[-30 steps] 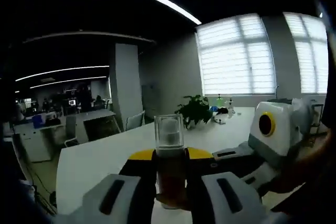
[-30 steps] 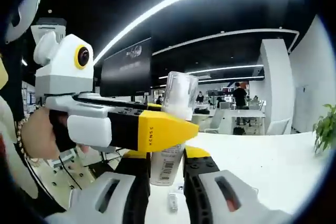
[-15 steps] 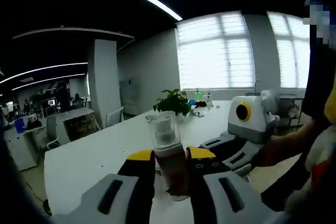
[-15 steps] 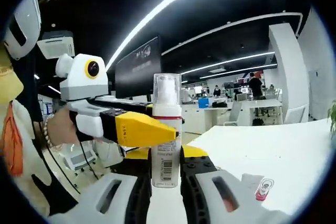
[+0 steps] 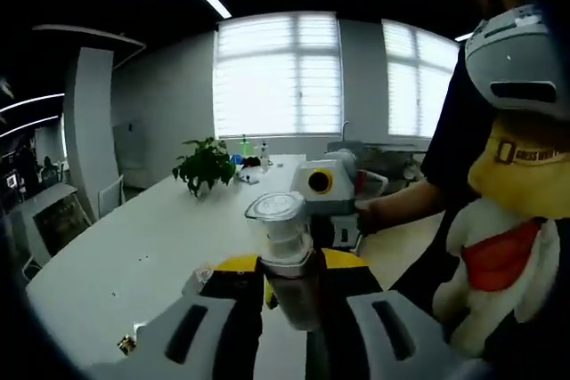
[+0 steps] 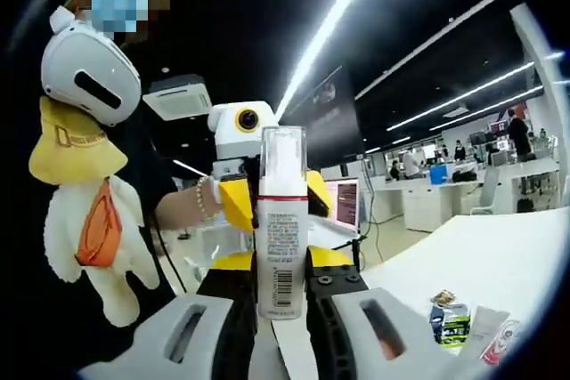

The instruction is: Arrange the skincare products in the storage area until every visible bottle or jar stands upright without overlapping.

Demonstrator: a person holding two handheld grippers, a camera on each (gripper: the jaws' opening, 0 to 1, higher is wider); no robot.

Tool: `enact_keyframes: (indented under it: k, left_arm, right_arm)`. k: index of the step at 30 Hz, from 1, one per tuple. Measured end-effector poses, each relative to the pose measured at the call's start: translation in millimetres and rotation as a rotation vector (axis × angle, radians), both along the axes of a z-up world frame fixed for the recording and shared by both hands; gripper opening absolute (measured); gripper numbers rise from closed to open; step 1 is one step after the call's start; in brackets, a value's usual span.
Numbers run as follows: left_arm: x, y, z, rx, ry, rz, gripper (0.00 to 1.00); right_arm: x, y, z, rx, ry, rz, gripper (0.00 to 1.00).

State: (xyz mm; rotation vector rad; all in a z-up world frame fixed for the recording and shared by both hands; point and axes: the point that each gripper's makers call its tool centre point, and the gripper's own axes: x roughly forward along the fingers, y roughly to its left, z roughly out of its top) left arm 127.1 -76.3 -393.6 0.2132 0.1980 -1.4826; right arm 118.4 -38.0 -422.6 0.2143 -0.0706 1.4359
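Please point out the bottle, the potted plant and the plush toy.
bottle (image 6: pixel 281 229): right gripper view, on its printed label.
potted plant (image 5: pixel 205 163): left gripper view, on its leaves.
plush toy (image 6: pixel 89 220): right gripper view, on its white body.

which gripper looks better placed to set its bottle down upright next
Right, probably. The right gripper holds its white pump bottle vertical above the white table. The left gripper grips a tilted brown bottle.

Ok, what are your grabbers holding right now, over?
Both grippers shut on one clear-capped pump bottle, lifted above the white table. Nothing in the way.
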Motion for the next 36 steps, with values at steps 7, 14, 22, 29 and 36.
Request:
enact_keyframes:
  k: [7, 14, 22, 29, 36]
  left_arm:
    - [0.8, -6.4, -1.3, 0.077, -0.012, -0.031, 0.18]
    - [4.7, -12.6, -22.9, 0.157, -0.024, -0.039, 0.17]
    - [8.3, -21.9, -45.1, 0.216, -0.078, -0.077, 0.18]
    - [10.8, -31.1, -64.1, 0.225, -0.055, -0.109, 0.17]
    - [19.1, -41.6, -91.3, 0.239, -0.011, -0.113, 0.17]
  right_arm:
    - [2.1, -1.7, -0.1, 0.024, 0.012, 0.000, 0.19]
    - [11.0, -7.7, -23.4, -0.147, 0.001, -0.091, 0.20]
    - [20.5, -18.6, -44.9, -0.256, -0.024, -0.175, 0.20]
    - [23.6, -29.9, -65.4, -0.330, -0.014, -0.219, 0.20]
    - [35.3, -48.1, -97.3, -0.465, -0.010, -0.293, 0.20]
